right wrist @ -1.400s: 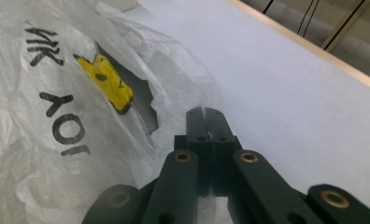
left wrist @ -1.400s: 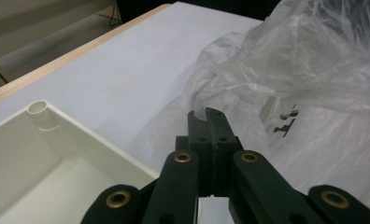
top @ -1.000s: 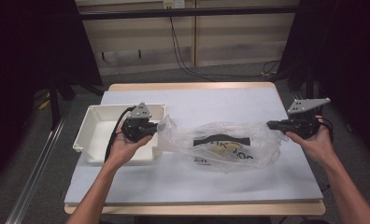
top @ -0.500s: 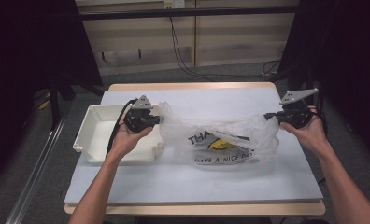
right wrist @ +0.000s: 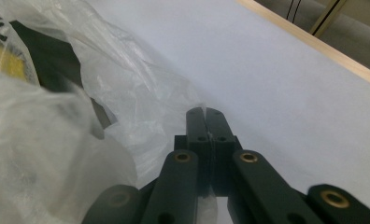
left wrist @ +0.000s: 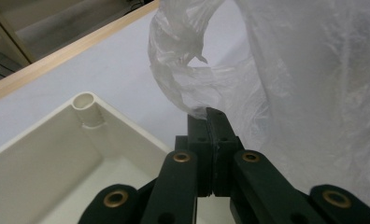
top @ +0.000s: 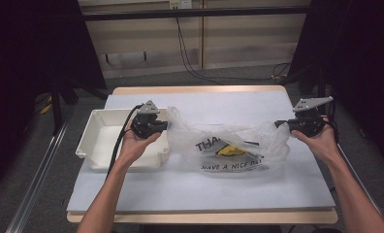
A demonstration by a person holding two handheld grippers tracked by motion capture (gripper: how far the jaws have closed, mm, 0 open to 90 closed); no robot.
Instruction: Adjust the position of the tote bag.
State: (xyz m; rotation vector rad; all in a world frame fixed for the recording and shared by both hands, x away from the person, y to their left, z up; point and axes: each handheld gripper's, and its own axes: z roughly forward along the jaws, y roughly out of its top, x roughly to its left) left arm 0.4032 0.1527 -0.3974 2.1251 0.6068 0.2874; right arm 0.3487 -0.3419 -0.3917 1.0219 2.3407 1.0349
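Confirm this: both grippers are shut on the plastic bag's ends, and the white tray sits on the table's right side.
The tray is misplaced. Both grippers, left and right, do pinch the plastic bag, but the high view shows the white tray on the table's left side.

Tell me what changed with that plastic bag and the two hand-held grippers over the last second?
The plastic bag went from lying flat on the table to standing stretched between the left hand-held gripper and the right hand-held gripper, so its printed side now faces the camera. Both grippers stayed shut on the bag's edges, and the white tray did not move.
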